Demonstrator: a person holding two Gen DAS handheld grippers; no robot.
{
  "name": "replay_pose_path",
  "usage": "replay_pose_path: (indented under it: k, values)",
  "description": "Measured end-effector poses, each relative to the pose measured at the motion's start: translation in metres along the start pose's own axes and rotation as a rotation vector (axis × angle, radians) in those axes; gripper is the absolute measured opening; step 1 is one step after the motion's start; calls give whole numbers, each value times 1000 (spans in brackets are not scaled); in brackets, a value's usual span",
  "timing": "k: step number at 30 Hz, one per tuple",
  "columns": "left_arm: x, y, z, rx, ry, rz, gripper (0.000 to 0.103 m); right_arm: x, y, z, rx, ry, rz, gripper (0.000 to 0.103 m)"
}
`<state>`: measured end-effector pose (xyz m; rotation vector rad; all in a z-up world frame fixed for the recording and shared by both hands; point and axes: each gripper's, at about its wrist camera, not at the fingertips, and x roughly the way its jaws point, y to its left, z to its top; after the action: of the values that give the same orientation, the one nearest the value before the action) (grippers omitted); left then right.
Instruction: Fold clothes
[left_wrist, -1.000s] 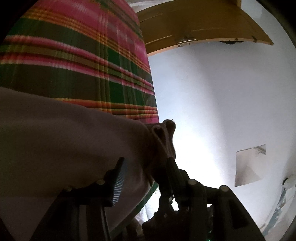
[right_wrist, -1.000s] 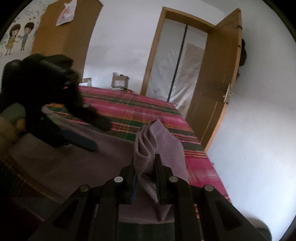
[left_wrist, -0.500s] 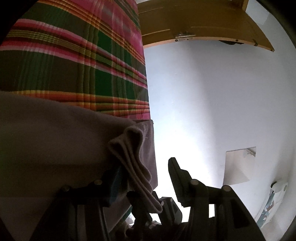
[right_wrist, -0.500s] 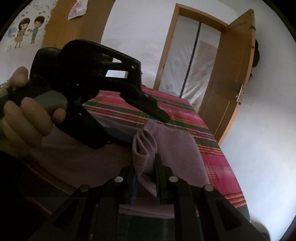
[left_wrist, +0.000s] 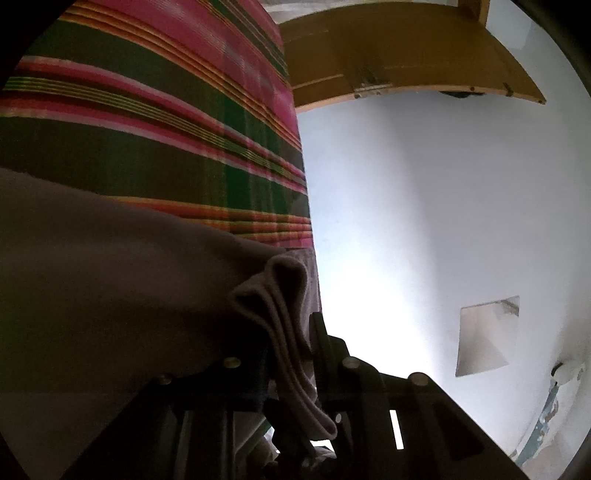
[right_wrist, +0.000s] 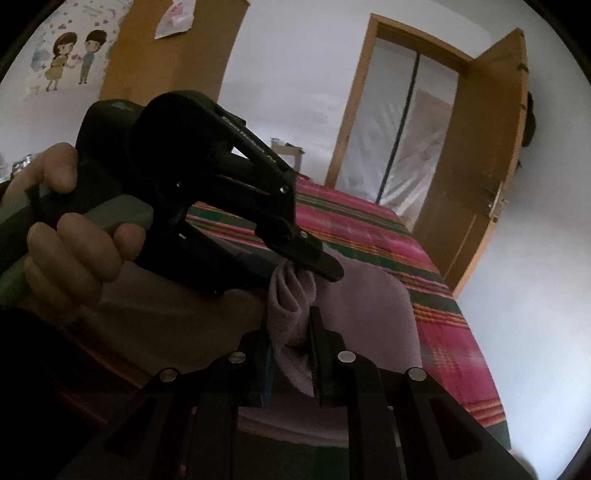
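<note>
A mauve cloth (left_wrist: 110, 295) (right_wrist: 369, 295) lies on a bed with a pink-and-green striped cover (left_wrist: 147, 147) (right_wrist: 369, 229). My right gripper (right_wrist: 290, 325) is shut on a bunched fold of the cloth's near edge and holds it raised. My left gripper (left_wrist: 291, 332) is closing its jaws on the same layered fold, which sits pinched between its fingers. In the right wrist view the left gripper (right_wrist: 299, 273), held by a hand (right_wrist: 74, 251), comes in from the left and grips the fold just above the right gripper's fingers.
The bed's right edge runs along a white wall. Beyond the bed stand an open wooden door (right_wrist: 480, 184) (left_wrist: 388, 55), a doorway hung with plastic sheeting (right_wrist: 399, 147), a wooden wardrobe (right_wrist: 166, 55) and a small box (right_wrist: 288, 151).
The left gripper has moved in over the raised fold and narrowed its wide-open jaws onto it. The right gripper has kept its grip and shifted slightly with the cloth.
</note>
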<state>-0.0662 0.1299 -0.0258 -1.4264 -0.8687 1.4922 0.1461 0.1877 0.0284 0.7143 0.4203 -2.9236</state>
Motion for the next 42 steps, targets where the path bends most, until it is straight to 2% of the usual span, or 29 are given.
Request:
replay_pose_path:
  k: [20,25,33,42]
  values:
    - [-77,12,-13,-14,-170,62,19,-5,63,25,-66,-47,147,16]
    - [-85,16,-11,-33,-206,73,19,-2,72,31,-82,-55,184,16]
    - [-119,33,-27,-68,-251,88,19,-1,89,33,-106,-45,240,16]
    - [-131,46,-31,-92,-268,127,19,3,107,29,-117,-14,289,16]
